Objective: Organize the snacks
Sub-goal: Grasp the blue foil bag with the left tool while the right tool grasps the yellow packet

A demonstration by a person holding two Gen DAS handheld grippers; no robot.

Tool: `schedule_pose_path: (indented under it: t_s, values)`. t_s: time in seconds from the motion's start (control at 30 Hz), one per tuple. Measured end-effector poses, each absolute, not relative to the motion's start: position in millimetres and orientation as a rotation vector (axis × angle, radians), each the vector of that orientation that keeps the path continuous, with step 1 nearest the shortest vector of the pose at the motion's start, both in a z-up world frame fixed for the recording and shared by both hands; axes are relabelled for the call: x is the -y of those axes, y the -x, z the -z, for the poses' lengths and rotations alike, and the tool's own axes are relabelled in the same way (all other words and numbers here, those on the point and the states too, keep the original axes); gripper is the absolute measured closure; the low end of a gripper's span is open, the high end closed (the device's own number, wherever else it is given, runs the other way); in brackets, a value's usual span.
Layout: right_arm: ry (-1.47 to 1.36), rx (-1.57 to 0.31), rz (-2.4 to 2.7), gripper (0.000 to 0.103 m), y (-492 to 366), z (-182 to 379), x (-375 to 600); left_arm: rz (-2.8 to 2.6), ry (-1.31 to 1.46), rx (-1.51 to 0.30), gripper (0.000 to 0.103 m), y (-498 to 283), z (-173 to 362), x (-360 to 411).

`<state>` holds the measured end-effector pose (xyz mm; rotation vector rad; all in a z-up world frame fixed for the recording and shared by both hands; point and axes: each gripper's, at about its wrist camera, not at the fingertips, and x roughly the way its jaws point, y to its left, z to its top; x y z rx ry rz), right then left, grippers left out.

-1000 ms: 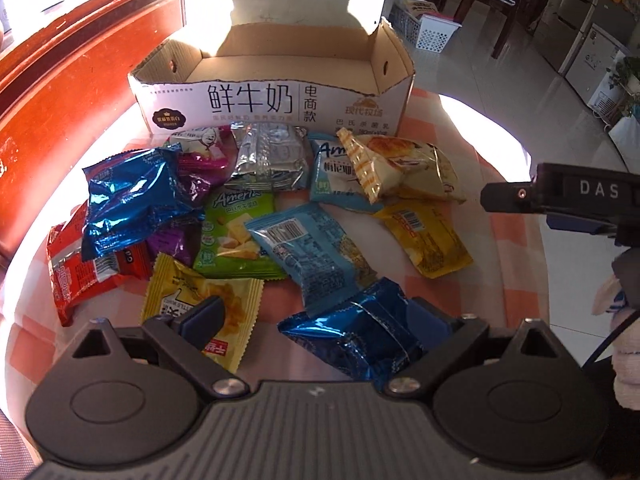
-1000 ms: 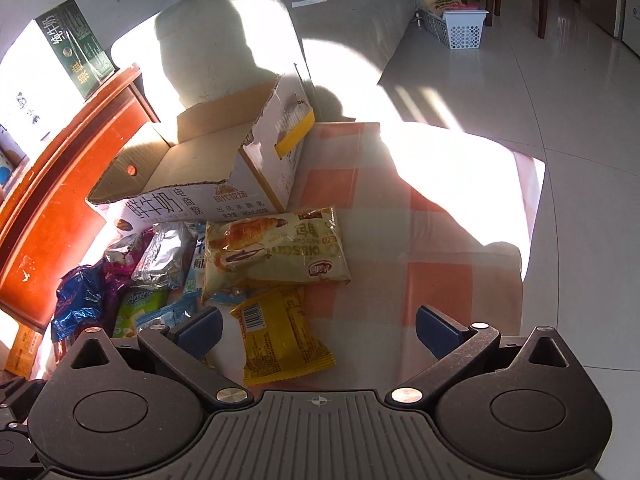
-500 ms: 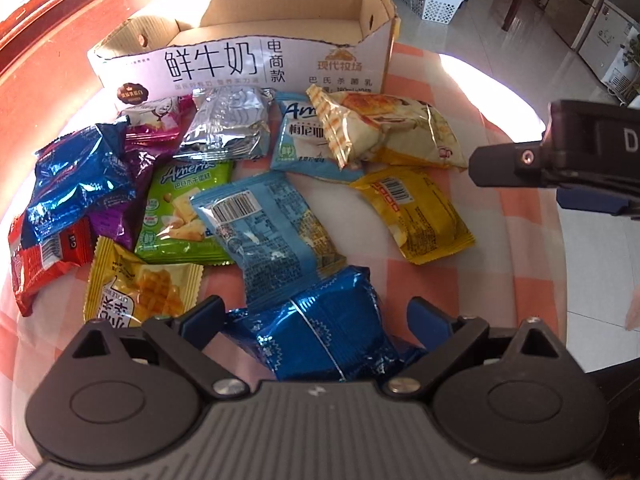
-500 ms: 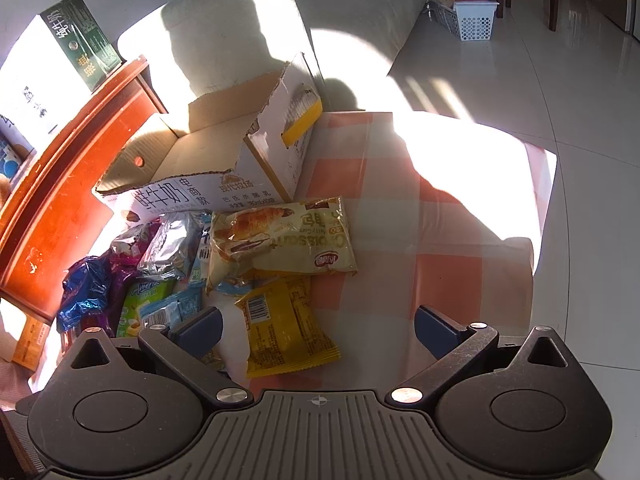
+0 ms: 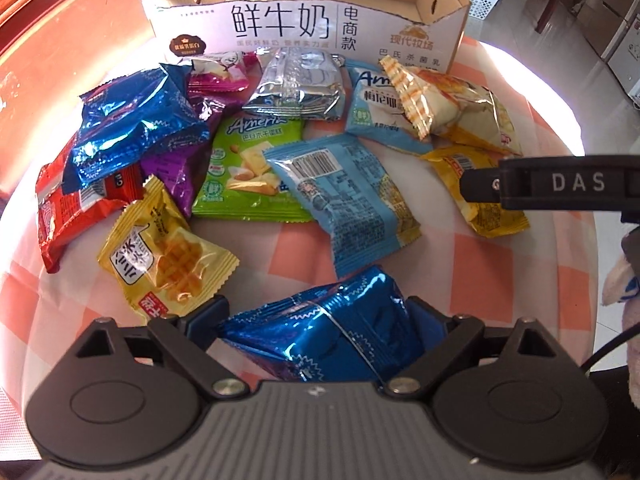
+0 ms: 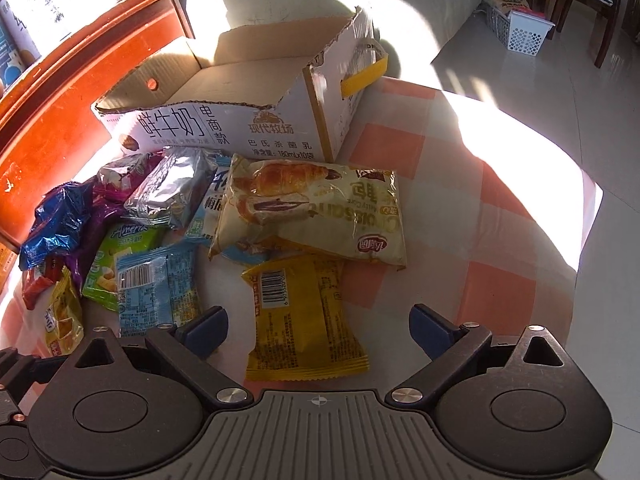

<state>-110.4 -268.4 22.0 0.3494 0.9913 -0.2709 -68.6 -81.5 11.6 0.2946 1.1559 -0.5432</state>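
Your left gripper (image 5: 318, 326) has its jaws pressed against both sides of a shiny blue foil snack packet (image 5: 328, 336), which sits crumpled between the blue finger pads at the near edge of the checked orange-and-white cloth (image 5: 480, 276). Your right gripper (image 6: 318, 328) has its jaws spread wide, holding nothing, with a yellow barcode packet (image 6: 300, 320) lying flat on the cloth between and just beyond its fingers.

Farther out, the other snacks lie in a loose pile: a pale blue barcode packet (image 5: 344, 204) near the middle, a green packet (image 5: 252, 172) to its left, a yellow waffle packet (image 5: 164, 256) near left, a second blue foil packet (image 5: 136, 128) overlapping a red one (image 5: 68, 212) at far left, and a silver packet (image 5: 298, 86) close to the box. The croissant bag (image 6: 316, 216) rests partly on the yellow packet's far end.

The open cardboard milk box (image 5: 312, 24) stands at the far side of the cloth (its inside looks bare from the right wrist view).
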Motion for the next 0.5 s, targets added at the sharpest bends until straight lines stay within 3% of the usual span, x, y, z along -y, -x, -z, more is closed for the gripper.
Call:
schedule_pose_path:
  t_s: [0.27,0.47,0.5]
  values:
    - [-0.321,-1.033,0.284,0.017,99,-8,261,0.568,-0.322,-1.151,0.009,74,-10,77]
    - [-0.284,-1.023,0.273,0.032,100,-6,255,0.577,-0.337,-1.145,0.013,77,-10,78]
    - [-0.280,-1.016,0.269,0.038,101,-8,254,0.579,-0.335,-1.140,0.015,78,-10,77]
